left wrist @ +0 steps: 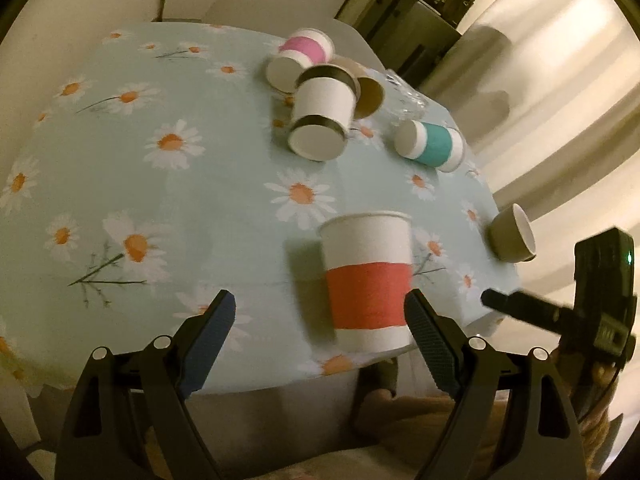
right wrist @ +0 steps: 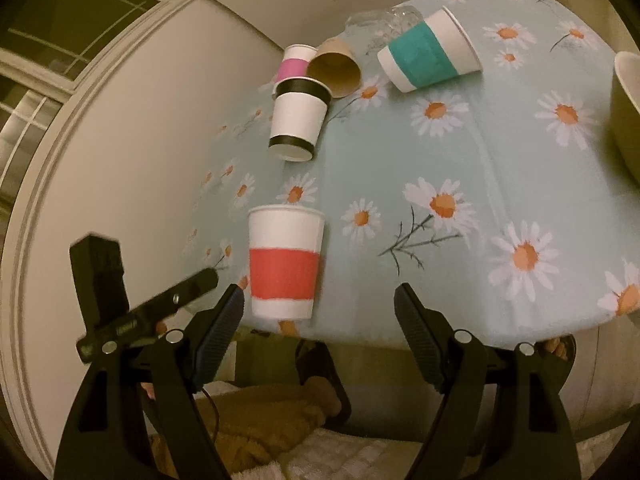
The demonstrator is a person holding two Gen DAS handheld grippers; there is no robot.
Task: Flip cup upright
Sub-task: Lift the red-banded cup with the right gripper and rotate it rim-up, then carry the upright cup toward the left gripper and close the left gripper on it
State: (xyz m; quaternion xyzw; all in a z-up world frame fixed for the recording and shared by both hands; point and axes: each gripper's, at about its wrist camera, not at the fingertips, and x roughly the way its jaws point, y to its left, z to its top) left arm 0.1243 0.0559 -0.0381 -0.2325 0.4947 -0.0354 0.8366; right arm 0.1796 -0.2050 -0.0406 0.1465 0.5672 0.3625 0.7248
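Observation:
A white paper cup with a red band [left wrist: 368, 280] stands upright near the table's front edge; it also shows in the right wrist view [right wrist: 283, 262]. My left gripper [left wrist: 320, 308] is open and empty, and its right finger [left wrist: 430, 336] is close beside the cup. My right gripper [right wrist: 318, 304] is open and empty, with the cup just left of its left finger [right wrist: 222, 326]. Each gripper shows at the other view's edge: the right one [left wrist: 592, 304], the left one [right wrist: 132, 300].
On the daisy tablecloth [left wrist: 160, 184] lie a black-banded cup [left wrist: 322, 114], a pink-banded cup [left wrist: 300, 60], a brown cup [left wrist: 368, 94], a teal-banded cup [left wrist: 432, 146] and clear glassware [left wrist: 408, 96]. A small olive cup [left wrist: 512, 238] sits at the right edge.

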